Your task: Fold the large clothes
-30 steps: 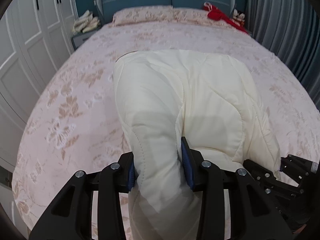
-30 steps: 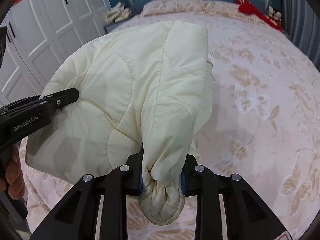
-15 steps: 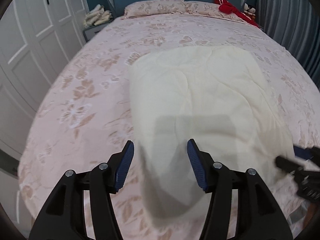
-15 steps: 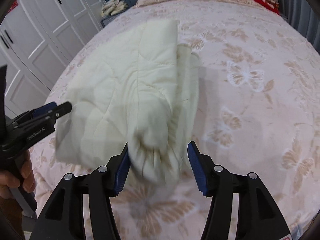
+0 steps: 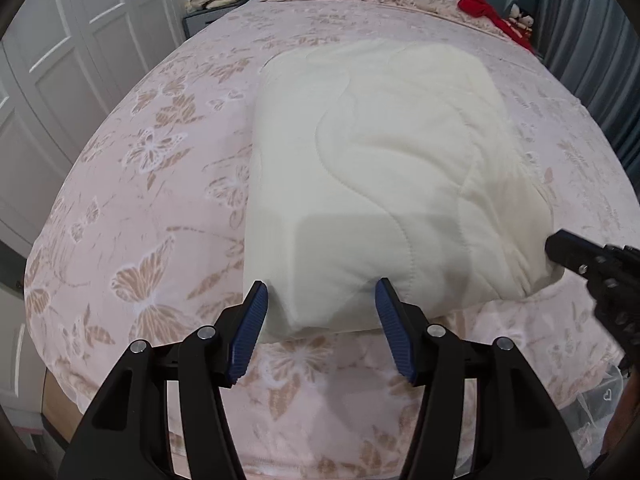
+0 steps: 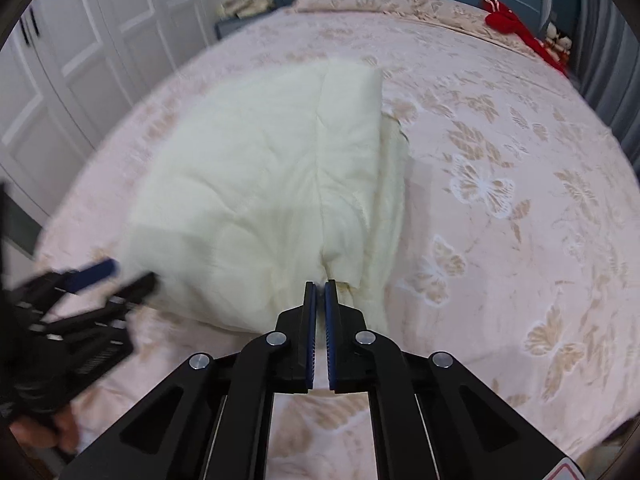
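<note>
From the left wrist, your left claw [image 5: 320,312] stood apart, having just widened, straddling the jacket's [image 5: 380,168] near edge without pinching it, freeing the jacket to settle flat on the bed [image 5: 160,168]. From the right wrist, your right claw [image 6: 320,286] had just snapped closed at that edge; whether it pinched fabric was unclear.

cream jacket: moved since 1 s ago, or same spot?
Yes. The cream jacket, earlier lifted in both grippers, has dropped flat onto the bedspread; the open left gripper now only straddles its near edge.
</note>
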A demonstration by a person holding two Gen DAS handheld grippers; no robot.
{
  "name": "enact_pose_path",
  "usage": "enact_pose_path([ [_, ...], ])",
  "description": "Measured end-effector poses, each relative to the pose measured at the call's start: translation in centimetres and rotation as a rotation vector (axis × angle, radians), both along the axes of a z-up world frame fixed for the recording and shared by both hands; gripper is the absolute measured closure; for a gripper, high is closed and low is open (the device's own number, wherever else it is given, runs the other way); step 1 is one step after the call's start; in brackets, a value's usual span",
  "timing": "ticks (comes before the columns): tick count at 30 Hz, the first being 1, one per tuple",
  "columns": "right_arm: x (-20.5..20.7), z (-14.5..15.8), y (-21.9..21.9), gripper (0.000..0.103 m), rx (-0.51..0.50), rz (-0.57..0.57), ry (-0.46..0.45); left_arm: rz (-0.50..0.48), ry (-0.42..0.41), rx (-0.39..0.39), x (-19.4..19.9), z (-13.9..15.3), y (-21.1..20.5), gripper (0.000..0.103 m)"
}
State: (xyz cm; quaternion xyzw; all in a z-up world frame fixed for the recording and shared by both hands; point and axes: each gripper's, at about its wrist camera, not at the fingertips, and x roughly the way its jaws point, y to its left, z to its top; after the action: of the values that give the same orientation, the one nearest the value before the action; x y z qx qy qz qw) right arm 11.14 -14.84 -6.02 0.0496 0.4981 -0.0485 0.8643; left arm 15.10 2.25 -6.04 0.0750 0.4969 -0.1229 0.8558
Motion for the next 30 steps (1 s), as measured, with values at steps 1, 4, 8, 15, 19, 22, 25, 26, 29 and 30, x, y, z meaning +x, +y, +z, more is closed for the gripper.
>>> enact_pose_path([
  [1, 0.2, -0.6, -0.2, 0.1, -0.012, -0.011, 0.015, 0.007, 0.006, 0.001, 0.1, -0.2, 0.0, 0.048],
  [4, 0.5, -2.1, -0.7, 0.1, -0.002, -0.034, 0.054, 0.015, 0.007, 0.011, 0.2, -0.6, -0.1, 0.048],
  [8, 1.0, -3.4, -0.7, 0.1, -0.012, -0.036, 0.086, 0.015, 0.001, 0.044, 0.3, -1.4, -0.5, 0.047],
  [15, 1.5, -6.0, -0.5, 0.1, -0.012, -0.046, 0.129, 0.012, -0.002, 0.084, 0.2, -2.5, -1.2, 0.046],
  [19, 1.7, -6.9, -0.3, 0.1, -0.017, -0.047, 0.139, 0.014, 0.002, 0.093, 0.3, -2.9, -1.2, 0.044],
  [22, 2.0, -7.4, -0.5, 0.1, -0.002, -0.059, 0.145, 0.016, -0.001, 0.102, 0.2, -3.1, -1.4, 0.044],
  [25, 2.1, -7.3, -0.7, 0.1, 0.019, -0.071, 0.147, 0.017, -0.008, 0.113, 0.0, -2.9, -1.6, 0.044],
  [26, 2.0, -7.0, -0.8, 0.1, 0.027, -0.074, 0.146, 0.017, -0.01, 0.113, -0.1, -2.7, -1.6, 0.044],
  [29, 0.9, -5.3, -1.4, 0.1, 0.072, -0.1, 0.116, 0.03, -0.011, 0.085, -0.5, -1.7, -1.0, 0.045],
  [30, 0.4, -4.7, -1.6, 0.1, 0.087, -0.108, 0.102, 0.035, -0.009, 0.074, -0.7, -1.4, -0.8, 0.045],
])
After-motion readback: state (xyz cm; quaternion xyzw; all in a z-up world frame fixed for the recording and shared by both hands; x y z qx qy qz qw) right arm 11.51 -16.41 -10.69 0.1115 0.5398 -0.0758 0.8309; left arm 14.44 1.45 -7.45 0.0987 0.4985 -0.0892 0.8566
